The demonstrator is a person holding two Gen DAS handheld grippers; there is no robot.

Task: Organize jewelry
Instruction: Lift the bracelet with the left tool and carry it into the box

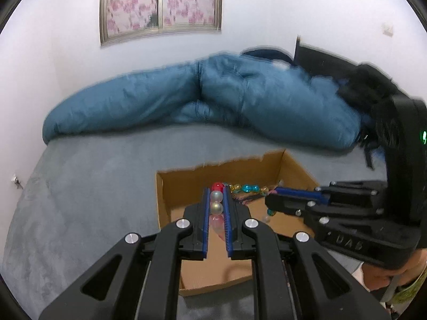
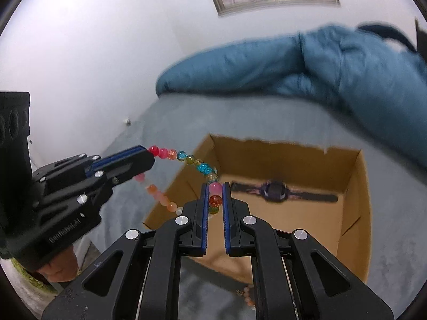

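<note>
Bracelet hangs strung between both tongs above the near-left corner of the box, its long axis running left to right. Left gripper clamps pearly beads; right gripper clamps coloured ones. Watch lies in the box, farther off. Neither hand is nearer. Lettering reads roughly "GenRobot.AI".
</note>
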